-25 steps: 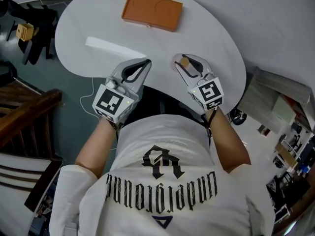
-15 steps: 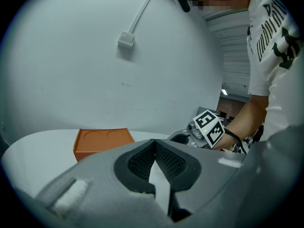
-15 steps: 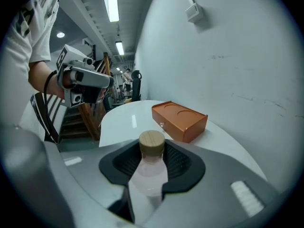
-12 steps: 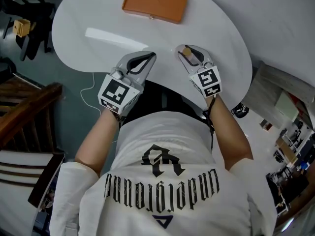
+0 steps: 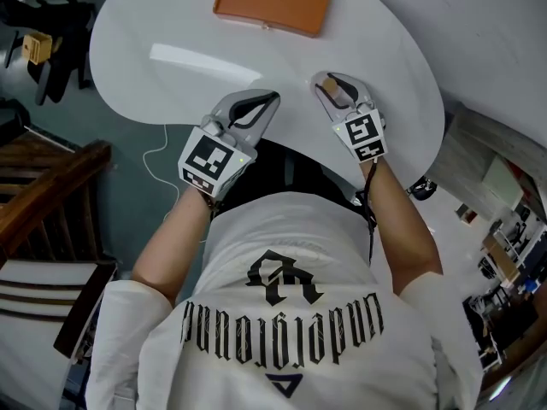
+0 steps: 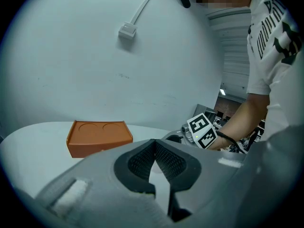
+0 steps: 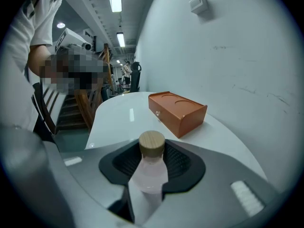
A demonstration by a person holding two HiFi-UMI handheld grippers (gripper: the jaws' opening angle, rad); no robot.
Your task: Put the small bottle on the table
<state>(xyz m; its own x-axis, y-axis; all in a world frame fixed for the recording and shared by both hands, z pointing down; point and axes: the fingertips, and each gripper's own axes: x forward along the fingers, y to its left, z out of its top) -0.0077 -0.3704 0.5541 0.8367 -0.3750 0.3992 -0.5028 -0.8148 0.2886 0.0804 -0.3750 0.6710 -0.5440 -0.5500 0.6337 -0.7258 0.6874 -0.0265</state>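
A small clear bottle (image 7: 150, 167) with a wooden cap (image 7: 152, 143) sits between the jaws of my right gripper (image 7: 151, 175), which is shut on it. In the head view that right gripper (image 5: 335, 90) hangs over the near edge of the round white table (image 5: 171, 24), the bottle's cap (image 5: 328, 84) showing between its jaws. My left gripper (image 5: 256, 108) hovers beside it over the same edge, shut with nothing in it. The left gripper view shows its jaws meeting at the tips (image 6: 155, 144).
An orange box (image 5: 273, 2) with two round recesses in its top lies at the table's far side; the box (image 7: 177, 110) is ahead of the bottle. A wooden stair rail (image 5: 47, 186) and dark floor lie to the left. A white cable (image 5: 158, 173) hangs below the table's edge.
Both grippers have moved forward over the table's near edge, the right one carrying the bottle. The box has shifted toward the top of the view.
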